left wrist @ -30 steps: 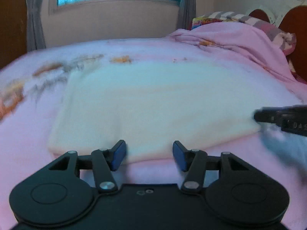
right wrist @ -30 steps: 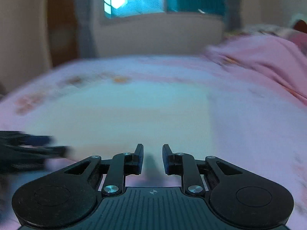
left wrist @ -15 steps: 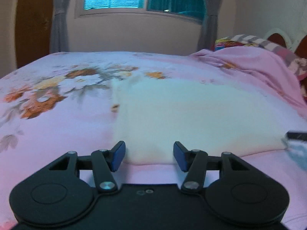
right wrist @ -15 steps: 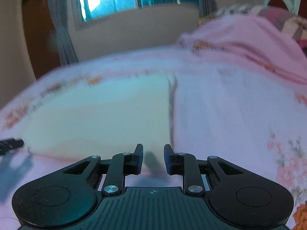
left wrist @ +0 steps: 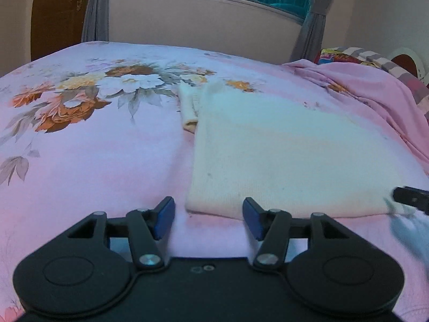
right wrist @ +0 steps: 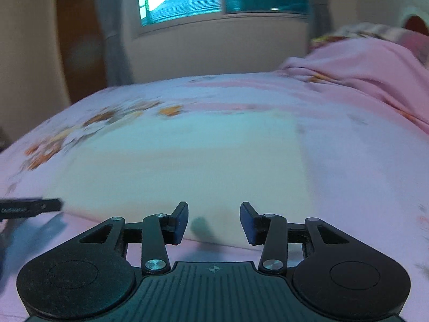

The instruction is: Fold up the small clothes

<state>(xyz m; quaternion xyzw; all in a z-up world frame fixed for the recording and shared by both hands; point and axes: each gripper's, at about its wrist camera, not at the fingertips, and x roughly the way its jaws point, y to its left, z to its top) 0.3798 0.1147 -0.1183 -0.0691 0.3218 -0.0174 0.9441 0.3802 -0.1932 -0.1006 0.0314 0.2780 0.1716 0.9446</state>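
**Cream garment lies folded flat on the pink bed, both grippers empty**

Cream knit garment point(left wrist: 281, 155) is spread flat on the pink floral bedsheet point(left wrist: 93, 161), folded into a rough rectangle. At its far left corner a narrow ribbed piece, maybe a sleeve or cuff, sticks out past the edge; I can't say which. The right wrist view is smeared with blur, so there the garment point(right wrist: 187, 166) is only a pale patch, its edges soft and its weave lost. The flowers on the sheet are streaks in that view too.

The left gripper point(left wrist: 207, 218) hangs just short of the garment's near left corner. Its blue-padded fingers stand apart, with nothing between them but the near hem and bare sheet beyond. From the right wrist view only its dark tip pokes in at the left edge.

The right gripper point(right wrist: 213, 222) sits at the near hem further along, its jaws opening, with no cloth caught between them. In the left wrist view only its tip point(left wrist: 411, 200) shows, cut off by the frame at the garment's near right corner, beside a blurred wisp of pale fabric; whether it touches it I cannot tell.

A heaped pink blanket point(left wrist: 375, 91) lies beyond the garment on the right.
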